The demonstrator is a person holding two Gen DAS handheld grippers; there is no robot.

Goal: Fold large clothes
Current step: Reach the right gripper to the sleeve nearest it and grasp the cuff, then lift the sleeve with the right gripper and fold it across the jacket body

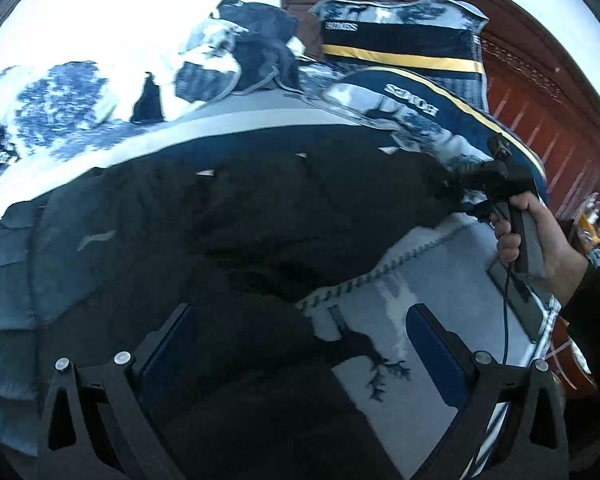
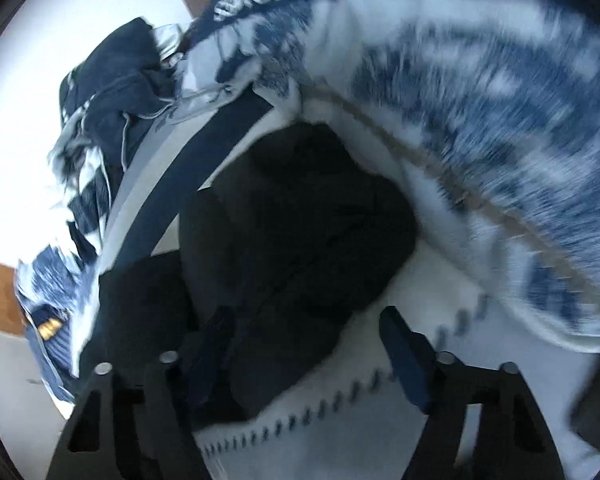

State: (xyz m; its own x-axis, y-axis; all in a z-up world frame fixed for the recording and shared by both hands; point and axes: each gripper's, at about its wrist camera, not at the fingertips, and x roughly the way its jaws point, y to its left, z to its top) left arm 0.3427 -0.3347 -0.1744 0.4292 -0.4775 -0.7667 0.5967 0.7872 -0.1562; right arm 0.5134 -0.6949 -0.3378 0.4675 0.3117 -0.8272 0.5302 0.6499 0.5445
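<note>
A large black garment (image 1: 240, 216) lies spread on the bed, its dark bulk filling the middle of the left wrist view. My left gripper (image 1: 300, 344) is open, low over the garment's near edge, holding nothing. In that view my right gripper (image 1: 460, 184) sits at the garment's far right end, held by a hand (image 1: 540, 236). In the right wrist view the black garment (image 2: 300, 248) lies bunched ahead, and my right gripper (image 2: 308, 348) is open with the fabric between its blue pads (image 2: 404, 356), apart from them.
The bed has a pale blanket with stitched edge (image 1: 420, 280), blue-and-white patterned pillows (image 1: 404, 52) and a heap of other clothes (image 1: 244, 52). A reddish wooden headboard (image 1: 540, 92) stands at the right. The bedding (image 2: 480, 120) is motion-blurred.
</note>
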